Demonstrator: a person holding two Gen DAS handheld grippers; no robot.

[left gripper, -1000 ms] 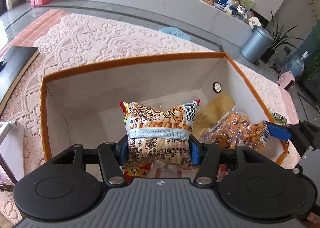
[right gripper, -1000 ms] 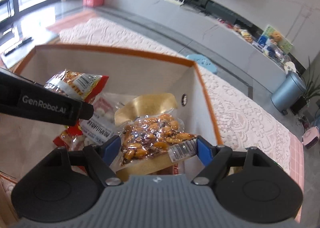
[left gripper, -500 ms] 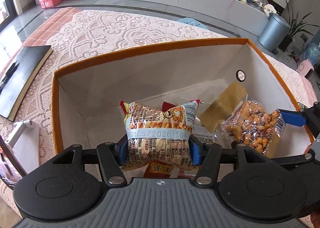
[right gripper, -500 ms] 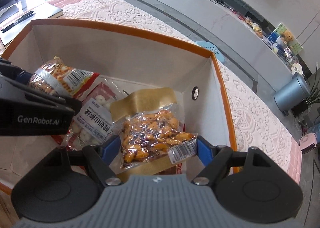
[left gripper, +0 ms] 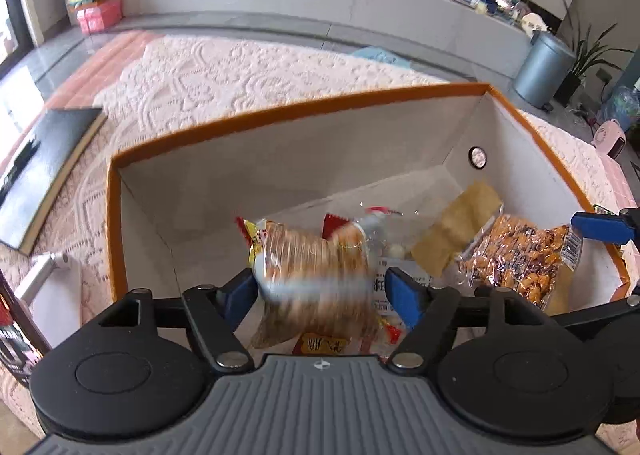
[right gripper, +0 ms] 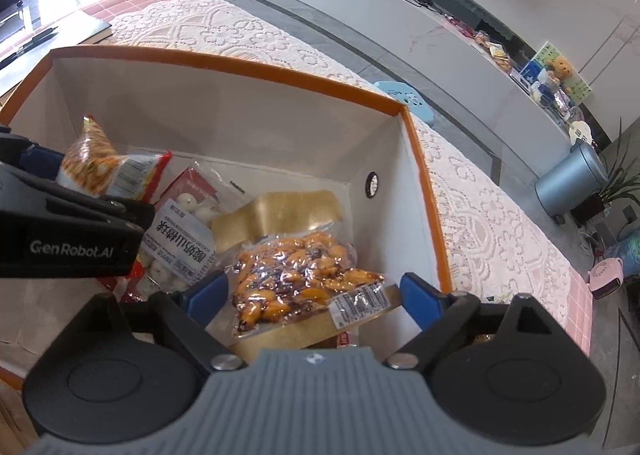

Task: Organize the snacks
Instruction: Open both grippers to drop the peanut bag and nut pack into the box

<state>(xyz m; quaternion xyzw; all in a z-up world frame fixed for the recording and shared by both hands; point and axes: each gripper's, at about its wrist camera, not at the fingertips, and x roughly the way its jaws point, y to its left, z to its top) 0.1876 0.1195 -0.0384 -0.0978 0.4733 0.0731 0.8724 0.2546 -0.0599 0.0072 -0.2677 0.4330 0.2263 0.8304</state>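
An orange-rimmed white storage box (left gripper: 280, 117) (right gripper: 424, 175) holds snacks. My left gripper (left gripper: 320, 291) is open above it; a striped orange snack bag (left gripper: 316, 271) (right gripper: 96, 167) is blurred and dropping between its fingers. My right gripper (right gripper: 314, 297) is open over the box's right side; a clear bag of orange nuts with a gold backing (right gripper: 304, 275) (left gripper: 516, 259) lies loose between its fingers. A red-and-clear bag of white balls (right gripper: 180, 239) lies on the box floor.
The box stands on a pink lace cloth (left gripper: 224, 67). A black book (left gripper: 44, 163) lies left of it. A grey bin (right gripper: 576, 183), a plant and a long low grey cabinet (left gripper: 360, 3) are beyond. A pink item (right gripper: 606, 279) sits at the right.
Both grippers have opened. The striped bag slips down from the left fingers and the nut bag has come free of the right fingers. Both grippers have risen slightly.
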